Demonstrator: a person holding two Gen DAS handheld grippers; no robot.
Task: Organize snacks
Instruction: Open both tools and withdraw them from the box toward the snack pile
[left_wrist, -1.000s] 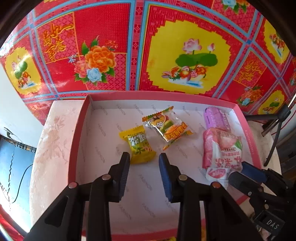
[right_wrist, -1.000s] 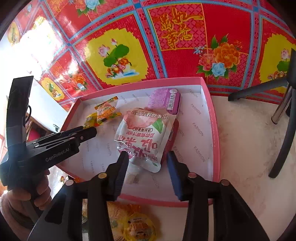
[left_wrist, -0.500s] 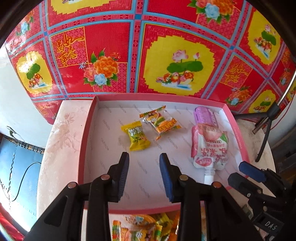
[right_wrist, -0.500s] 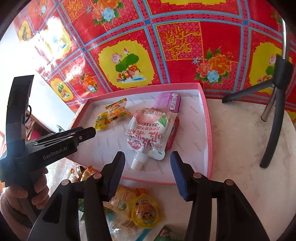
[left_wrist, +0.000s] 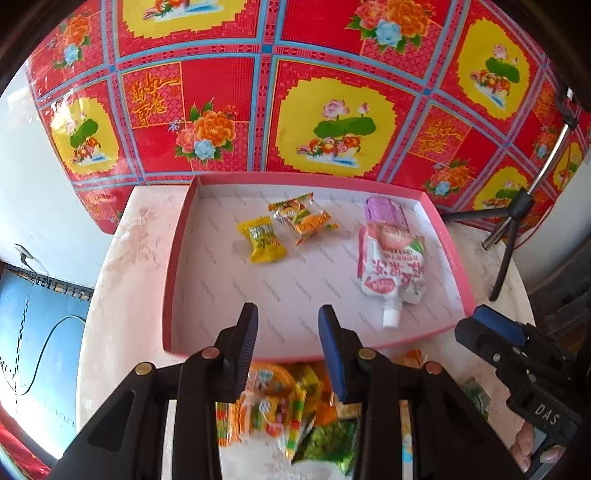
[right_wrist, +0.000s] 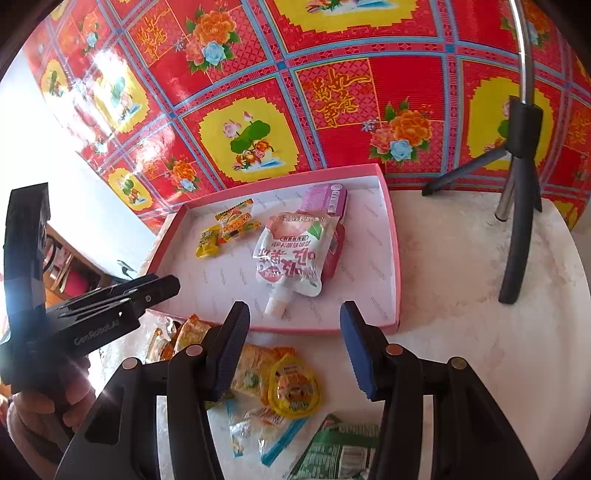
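With four packets already lying in the shallow pink cardboard tray (right_wrist: 391, 236), the step in hand looks like fetching another. Each hand-held gripper is empty: the left hand-held gripper (left_wrist: 287, 334) narrowly parted, the right hand-held gripper (right_wrist: 291, 334) wider. Next comes lowering onto the loose pile of bright wrapped snacks (right_wrist: 280, 384) on the pale marbled worktop (right_wrist: 461, 266), just below the tray's near edge.

Plenty of bare floor in the pink tray (left_wrist: 168, 295), mostly its left side and the near strip in front of the yellow candy (left_wrist: 263, 240). The spout pouch (left_wrist: 391, 264) hogs the tray's right side. Loose snack pile (right_wrist: 280, 384) crowds the tabletop just outside the tray's near rim; tripod (right_wrist: 519, 206) stands right of it.
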